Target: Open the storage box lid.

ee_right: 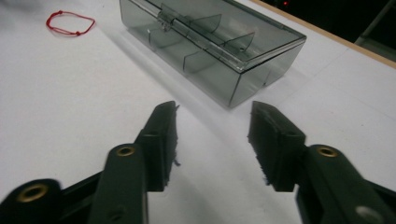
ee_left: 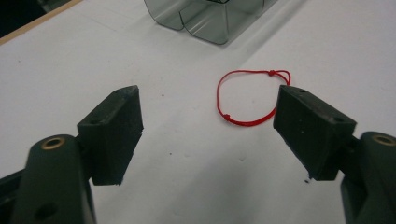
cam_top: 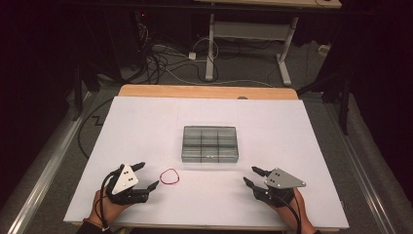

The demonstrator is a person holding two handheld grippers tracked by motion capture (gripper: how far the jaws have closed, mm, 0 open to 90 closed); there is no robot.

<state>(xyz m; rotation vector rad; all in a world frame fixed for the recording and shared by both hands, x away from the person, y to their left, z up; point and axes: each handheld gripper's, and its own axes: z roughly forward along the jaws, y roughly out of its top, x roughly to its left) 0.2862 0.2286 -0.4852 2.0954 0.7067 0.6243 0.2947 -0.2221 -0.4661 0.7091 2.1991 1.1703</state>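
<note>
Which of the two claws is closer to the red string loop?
The left claw: the red string loop lies just beyond its tips, while the right claw is farther away.

The box sits mid-surface. The loop lies nearer the near edge, left of it, just beside my left fingers.

Left matte black two-jaw plastic tongs topped by a grey three-cornered plate with small dark screws, right black tongs with a matching plate, brass-ringed bolt holes on jaw arms, blocky ribbed pads, black cables trailing over both hands
</note>
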